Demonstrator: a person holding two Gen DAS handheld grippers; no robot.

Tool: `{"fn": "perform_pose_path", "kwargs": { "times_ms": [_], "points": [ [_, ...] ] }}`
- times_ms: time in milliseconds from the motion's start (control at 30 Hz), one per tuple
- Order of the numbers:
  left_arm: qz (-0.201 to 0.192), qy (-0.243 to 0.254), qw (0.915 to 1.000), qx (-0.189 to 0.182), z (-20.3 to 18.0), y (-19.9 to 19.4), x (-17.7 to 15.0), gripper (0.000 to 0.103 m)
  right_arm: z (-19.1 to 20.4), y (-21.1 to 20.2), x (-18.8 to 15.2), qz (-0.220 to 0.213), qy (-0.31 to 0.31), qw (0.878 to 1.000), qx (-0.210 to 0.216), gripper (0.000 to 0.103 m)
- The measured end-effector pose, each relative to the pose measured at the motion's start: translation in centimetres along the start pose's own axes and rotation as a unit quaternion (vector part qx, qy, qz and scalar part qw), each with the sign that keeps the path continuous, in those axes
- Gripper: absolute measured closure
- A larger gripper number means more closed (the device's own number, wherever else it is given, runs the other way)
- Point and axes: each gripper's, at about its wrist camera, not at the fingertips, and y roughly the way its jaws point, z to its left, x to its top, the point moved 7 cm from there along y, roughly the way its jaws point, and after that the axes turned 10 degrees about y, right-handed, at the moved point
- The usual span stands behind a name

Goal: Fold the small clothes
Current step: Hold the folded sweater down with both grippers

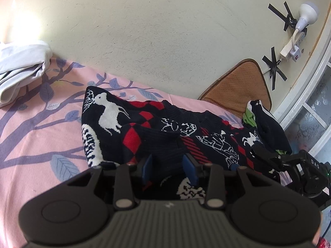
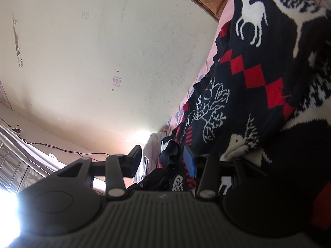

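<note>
A dark navy knit sweater (image 1: 165, 128) with white deer and red diamonds lies crumpled on the pink bed sheet (image 1: 41, 124). My left gripper (image 1: 168, 168) points down at its near edge. Its blue pads (image 1: 189, 168) press on a raised fold of the dark knit. In the left wrist view my right gripper (image 1: 269, 155) reaches in from the right, low over the sweater's right edge. In its own view the right gripper (image 2: 162, 159) is rolled on its side. The sweater (image 2: 248, 82) hangs against the outside of its blue-padded finger (image 2: 189, 161), and the gap between the fingers holds no cloth.
A folded white cloth (image 1: 20, 68) lies at the sheet's far left. A brown cushion (image 1: 238, 86) leans on the wall behind the sweater. A black and green garment (image 1: 266, 124) lies at the right. A power strip (image 1: 289, 47) is taped to the wall near a window frame (image 1: 314, 107).
</note>
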Motion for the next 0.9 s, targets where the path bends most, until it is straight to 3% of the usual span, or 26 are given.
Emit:
{"fn": "perform_pose_path", "kwargs": {
  "times_ms": [633,900],
  "points": [
    [0.001,0.007,1.0,0.001,-0.15,0.04,0.04,0.067,0.14,0.1,-0.16,-0.001,-0.002,1.0,-0.002,0.055],
    [0.002,0.022,0.9998,-0.001,-0.53,0.01,0.07,0.059,0.25,0.33,-0.22,0.002,-0.007,1.0,-0.003,0.055]
  ]
}}
